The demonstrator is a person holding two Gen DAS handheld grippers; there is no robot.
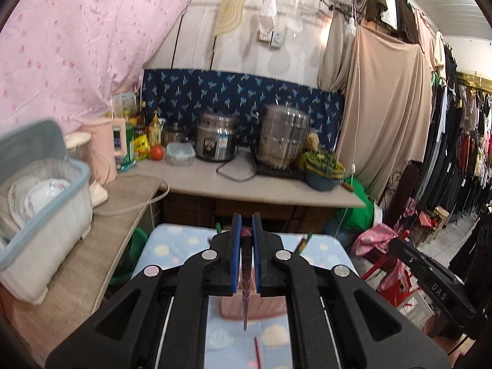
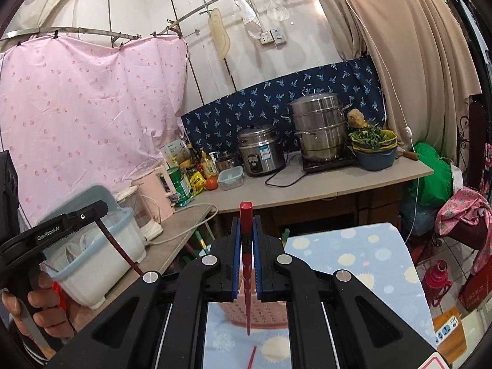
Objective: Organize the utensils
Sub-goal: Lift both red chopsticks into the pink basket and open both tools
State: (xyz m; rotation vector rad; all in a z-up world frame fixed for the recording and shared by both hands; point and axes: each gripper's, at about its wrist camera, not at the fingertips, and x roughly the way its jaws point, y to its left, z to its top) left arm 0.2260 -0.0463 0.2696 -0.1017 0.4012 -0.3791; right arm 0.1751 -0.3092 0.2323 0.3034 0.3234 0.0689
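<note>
holding one chopstick apiece, both grippers hang above the near end of the blue spotted table (image 2: 369,255), and the step in hand looks like carrying the pair to the pink basket (image 2: 243,310) that stands on the cloth below them.

the left gripper (image 1: 246,255) has its blue pads (image 1: 236,252) drawn in to a narrow slot around a dark red chopstick (image 1: 245,301), which hangs nearly upright with its thin tip pointing down over the basket's near rim. in the right wrist view the same gripper shows at the left edge, gripped by the person's left hand (image 2: 37,307), with its stick slanting down in front of the white dish bin on the side counter.

the right gripper (image 2: 246,255) is likewise closed to a slit on a brighter red chopstick (image 2: 247,264), square butt end standing above the fingertips, point hanging over the basket's near wall.

one more red chopstick (image 2: 251,357) lies loose on the cloth toward the table's near edge, apart from the basket, so the job is not finished.

the next move probably calls for bringing each tip squarely over the basket mouth before lowering and easing the jaws apart, one at a time. the risk i'd judge is a point catching the perforated wall, or landing outside the rim.
</note>
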